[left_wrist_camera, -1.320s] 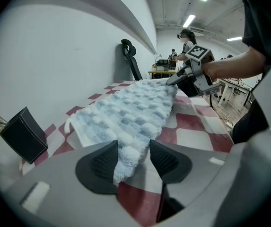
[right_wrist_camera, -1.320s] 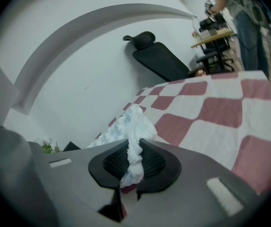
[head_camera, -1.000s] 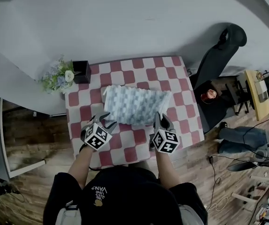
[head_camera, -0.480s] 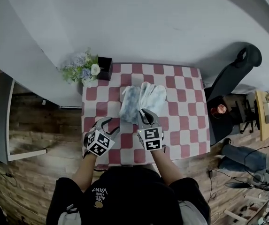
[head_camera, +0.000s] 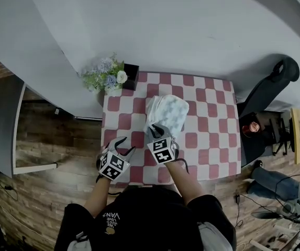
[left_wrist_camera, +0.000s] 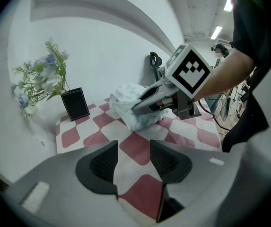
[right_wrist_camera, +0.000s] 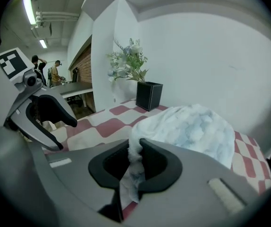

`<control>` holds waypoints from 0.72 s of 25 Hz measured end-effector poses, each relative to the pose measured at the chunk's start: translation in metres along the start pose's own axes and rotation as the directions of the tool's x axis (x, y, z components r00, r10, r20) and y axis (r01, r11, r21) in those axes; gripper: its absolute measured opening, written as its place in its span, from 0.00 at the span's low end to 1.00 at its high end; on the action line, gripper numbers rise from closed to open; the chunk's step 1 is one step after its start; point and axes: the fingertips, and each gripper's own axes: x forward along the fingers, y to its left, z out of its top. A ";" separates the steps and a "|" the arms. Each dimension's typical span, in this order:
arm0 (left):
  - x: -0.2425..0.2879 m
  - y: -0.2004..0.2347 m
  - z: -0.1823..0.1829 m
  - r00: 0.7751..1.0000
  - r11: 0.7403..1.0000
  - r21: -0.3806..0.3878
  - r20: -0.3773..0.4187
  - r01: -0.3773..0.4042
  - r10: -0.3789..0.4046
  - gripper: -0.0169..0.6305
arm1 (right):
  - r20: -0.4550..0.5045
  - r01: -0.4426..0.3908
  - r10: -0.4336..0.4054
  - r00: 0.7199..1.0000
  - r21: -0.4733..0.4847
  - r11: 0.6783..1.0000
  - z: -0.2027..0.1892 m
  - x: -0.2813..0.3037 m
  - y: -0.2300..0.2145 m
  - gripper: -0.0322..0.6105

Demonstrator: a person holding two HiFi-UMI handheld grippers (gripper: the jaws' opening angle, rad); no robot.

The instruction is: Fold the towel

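**Right-hand end swung across: half-fold over but not set down**

Nearest you, the left gripper has its jaws apart with nothing between them. Only the red-and-white checked table shows through the gap. It hangs over the near-left part of the table, clear of the cloth.

Your right gripper has its jaws pinched together on a thin edge of the pale blue-and-white quilted towel. A strip of fabric runs down between the pads, and the rest mounds up just beyond them.

What changed: you've carried that pinched end from the right side over toward the left.
- A second ago the towel lay spread wide across the middle of the table, with a gripper by each near corner.
- Half a second ago it was already bunching.
- Now it's a narrow, doubled-up heap near the centre, its long side running away from you.

The left gripper has slid along the near edge with the same jaw gap, and is now well off the towel.

For the task, my read is that the crosswise half-fold is mostly over. The top layer is puffed, still held, and its edges aren't lined up. It likely needs lowering onto the lower layer, then releasing and flattening.

Farther out, the black square pot with pale artificial flowers sits at the far-left corner, apart from the towel. It shows further right in the head view than a second ago, and so does the whole table, so that looks like your head turning. The black office chair stands past the table's far-right side.
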 end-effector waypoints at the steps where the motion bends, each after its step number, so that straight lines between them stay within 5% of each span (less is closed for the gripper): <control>1: -0.002 0.000 -0.001 1.000 1.000 0.001 0.000 0.003 -0.003 0.32 | -0.012 -0.018 0.018 1.000 0.008 1.000 -0.002 0.002 0.004 0.14; 6: -0.008 -0.003 -0.003 1.000 0.999 0.023 0.005 0.029 -0.029 0.32 | -0.055 -0.107 0.108 0.993 0.030 0.994 -0.011 0.005 0.027 0.40; 12: -0.018 -0.003 0.002 0.998 0.997 0.055 0.039 0.049 -0.051 0.32 | 0.064 -0.066 0.059 0.996 0.108 0.992 0.009 -0.019 0.025 0.43; 18: -0.035 0.002 0.029 0.989 0.997 0.069 0.135 0.044 -0.053 0.32 | 0.200 0.052 -0.105 0.974 0.254 0.966 0.025 -0.080 0.005 0.43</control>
